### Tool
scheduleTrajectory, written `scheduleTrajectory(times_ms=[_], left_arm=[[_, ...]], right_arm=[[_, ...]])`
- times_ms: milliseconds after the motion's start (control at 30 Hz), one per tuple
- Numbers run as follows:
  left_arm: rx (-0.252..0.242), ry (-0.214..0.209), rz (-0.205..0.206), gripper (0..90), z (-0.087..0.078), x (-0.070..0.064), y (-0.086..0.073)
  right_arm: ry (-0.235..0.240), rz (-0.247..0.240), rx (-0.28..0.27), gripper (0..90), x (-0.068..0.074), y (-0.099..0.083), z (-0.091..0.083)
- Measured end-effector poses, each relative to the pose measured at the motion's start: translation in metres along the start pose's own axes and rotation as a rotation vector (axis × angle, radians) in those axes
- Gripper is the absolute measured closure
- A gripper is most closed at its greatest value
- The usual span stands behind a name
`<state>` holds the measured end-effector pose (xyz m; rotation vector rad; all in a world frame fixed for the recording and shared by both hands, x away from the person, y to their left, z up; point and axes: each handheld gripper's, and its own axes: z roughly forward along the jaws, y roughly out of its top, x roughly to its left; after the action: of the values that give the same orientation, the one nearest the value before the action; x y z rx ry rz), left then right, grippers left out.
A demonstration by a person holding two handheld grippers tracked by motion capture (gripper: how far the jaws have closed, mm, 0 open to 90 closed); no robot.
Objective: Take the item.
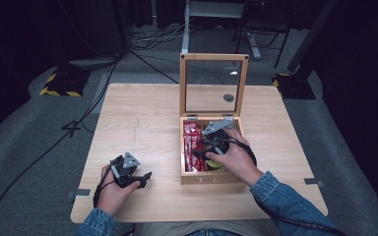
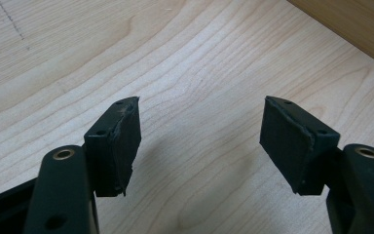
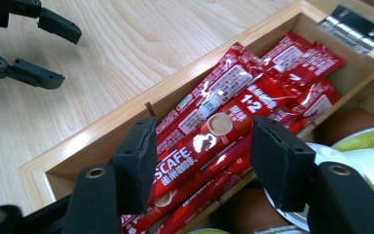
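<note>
Between parted black jaws, glossy red sachets.

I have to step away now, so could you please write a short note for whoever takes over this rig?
Left claw: open, holding nothing, low over the bare table, left of the box.
Right claw: open, over the box's left compartment, jaws either side of the red sachets, nothing gripped.
Things: wooden box stands right of centre, glass lid upright. Sachets lie packed in the left compartment; round pods in the right one.
Done: lid is open; no sachet is out.
Left: probably close on a sachet and lift it out.
</note>
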<state>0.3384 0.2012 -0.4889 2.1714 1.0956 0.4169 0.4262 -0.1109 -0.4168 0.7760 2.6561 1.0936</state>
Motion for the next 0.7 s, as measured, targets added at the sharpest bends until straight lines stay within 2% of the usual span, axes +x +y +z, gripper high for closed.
scheduleTrajectory(times_ms=[100, 233, 333, 433, 700], left_arm=[[0.003, -0.002, 0.000, 31.7, 0.000, -0.001, 0.000], [0.003, -0.001, 0.000, 31.7, 0.000, -0.001, 0.000], [0.005, -0.002, 0.001, 31.7, 0.001, -0.002, 0.000], [0.008, 0.000, 0.007, 31.7, 0.000, -0.002, 0.000], [0.002, -0.004, 0.000, 31.6, 0.000, -0.002, 0.000]], right_arm=[[0.000, 0.011, 0.020, 43.9, 0.003, -0.001, 0.006], [-0.026, 0.016, 0.029, 42.4, 0.007, -0.002, 0.012], [-0.070, 0.023, 0.030, 40.7, 0.013, -0.002, 0.015], [-0.120, 0.001, 0.038, 40.1, 0.017, -0.001, 0.019], [-0.185, -0.025, 0.061, 37.2, 0.025, 0.000, 0.028]])
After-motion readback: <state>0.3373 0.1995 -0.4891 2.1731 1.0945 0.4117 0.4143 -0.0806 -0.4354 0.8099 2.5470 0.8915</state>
